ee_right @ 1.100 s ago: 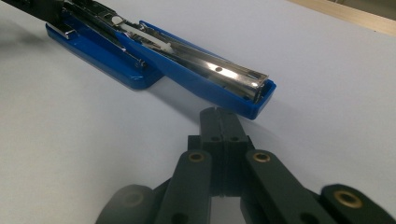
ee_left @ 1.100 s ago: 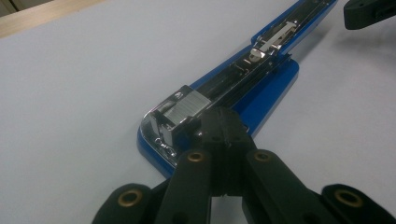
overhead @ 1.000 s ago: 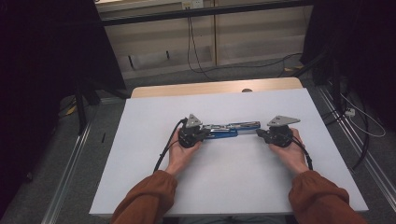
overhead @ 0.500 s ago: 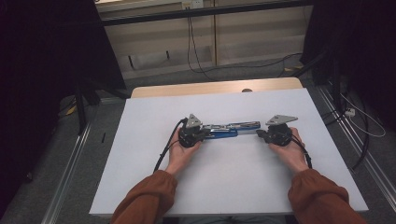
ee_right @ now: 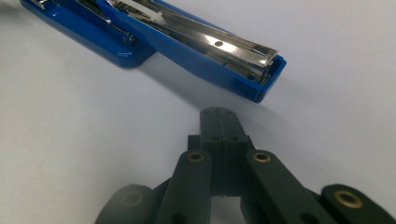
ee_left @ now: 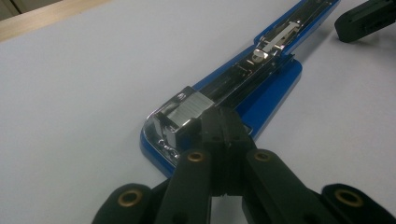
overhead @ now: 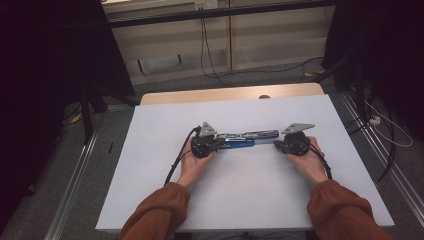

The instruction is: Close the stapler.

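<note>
A blue stapler lies swung open flat along the white tabletop, its metal staple channel facing up. My left gripper is shut, and in the left gripper view its tips rest against the stapler at the metal head on the base's end, with nothing between the jaws. My right gripper is also shut. In the right gripper view it sits just short of the stapler, a small gap away from the open arm's far end.
A hand holds each gripper, orange sleeves coming in from the bottom edge. A wooden strip borders the far side of the white top. Black stands and cables lie on the floor at left and right. The right gripper's tip shows beyond the stapler.
</note>
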Demonstrator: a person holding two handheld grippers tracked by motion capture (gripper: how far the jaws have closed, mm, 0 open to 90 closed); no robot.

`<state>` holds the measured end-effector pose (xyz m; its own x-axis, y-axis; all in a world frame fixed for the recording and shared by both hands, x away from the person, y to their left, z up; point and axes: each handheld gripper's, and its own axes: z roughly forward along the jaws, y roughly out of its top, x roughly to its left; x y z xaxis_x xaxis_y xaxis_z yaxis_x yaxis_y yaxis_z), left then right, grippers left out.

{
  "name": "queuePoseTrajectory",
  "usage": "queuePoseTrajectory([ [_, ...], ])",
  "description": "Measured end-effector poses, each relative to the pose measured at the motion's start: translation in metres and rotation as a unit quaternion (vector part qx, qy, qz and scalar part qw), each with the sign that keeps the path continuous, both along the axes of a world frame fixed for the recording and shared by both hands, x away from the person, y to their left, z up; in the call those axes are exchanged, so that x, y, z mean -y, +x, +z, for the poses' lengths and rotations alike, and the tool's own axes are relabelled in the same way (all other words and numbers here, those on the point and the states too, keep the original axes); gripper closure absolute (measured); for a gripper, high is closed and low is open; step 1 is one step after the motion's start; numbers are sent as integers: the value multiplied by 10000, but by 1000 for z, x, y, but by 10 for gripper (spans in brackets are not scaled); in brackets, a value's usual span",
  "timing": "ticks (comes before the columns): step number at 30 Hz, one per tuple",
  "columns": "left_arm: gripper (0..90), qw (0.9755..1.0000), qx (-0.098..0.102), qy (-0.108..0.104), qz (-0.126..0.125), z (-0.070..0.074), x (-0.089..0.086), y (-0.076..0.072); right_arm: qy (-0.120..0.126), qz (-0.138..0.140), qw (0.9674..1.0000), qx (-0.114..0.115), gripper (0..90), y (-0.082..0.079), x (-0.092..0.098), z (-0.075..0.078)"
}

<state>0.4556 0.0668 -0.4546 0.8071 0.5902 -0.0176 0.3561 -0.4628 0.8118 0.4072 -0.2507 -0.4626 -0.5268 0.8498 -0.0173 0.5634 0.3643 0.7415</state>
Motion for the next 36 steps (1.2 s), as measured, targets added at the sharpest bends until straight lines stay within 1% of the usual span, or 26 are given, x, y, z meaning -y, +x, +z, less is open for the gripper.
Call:
queuePoseTrajectory([
  [2,900,10000,57,22,27,0,0,-1,28,-10,10000,-68,900,1,0,1],
  [4,900,9999,84,79,-23,0,0,-1,79,-29,9999,-102,900,2,1,0],
  [5,900,9999,43,119,-33,1,-1,-1,73,-41,9999,-106,900,1,1,1],
  [8,900,10000,1,53,-38,1,0,-2,8,-77,9999,-102,900,2,-2,1],
  [9,900,9999,19,93,-58,1,-1,-1,31,-99,9999,-96,900,2,-2,1],
  [12,900,10000,-11,58,-48,1,-1,-1,80,-63,9999,-108,900,4,-1,1],
  [14,900,9999,34,97,-49,1,-1,-1,110,-37,9999,-108,900,5,0,1],
  [15,900,10000,-2,58,-41,1,0,-1,134,-44,9999,-93,900,6,0,0],
  [17,900,10000,3,47,-6,1,0,-1,105,-43,9999,-68,900,6,-1,0],
  [18,900,10000,39,32,33,0,1,-1,87,-57,9999,-55,900,6,-2,0],
  [23,900,10000,14,17,-1,0,0,0,30,-52,10000,-11,900,8,-4,0],
  [30,900,10000,44,28,10,0,0,0,64,-66,10000,-7,900,9,-5,0],
  [36,900,10000,28,27,3,0,0,0,59,-74,10000,-16,900,10,-5,0],
])
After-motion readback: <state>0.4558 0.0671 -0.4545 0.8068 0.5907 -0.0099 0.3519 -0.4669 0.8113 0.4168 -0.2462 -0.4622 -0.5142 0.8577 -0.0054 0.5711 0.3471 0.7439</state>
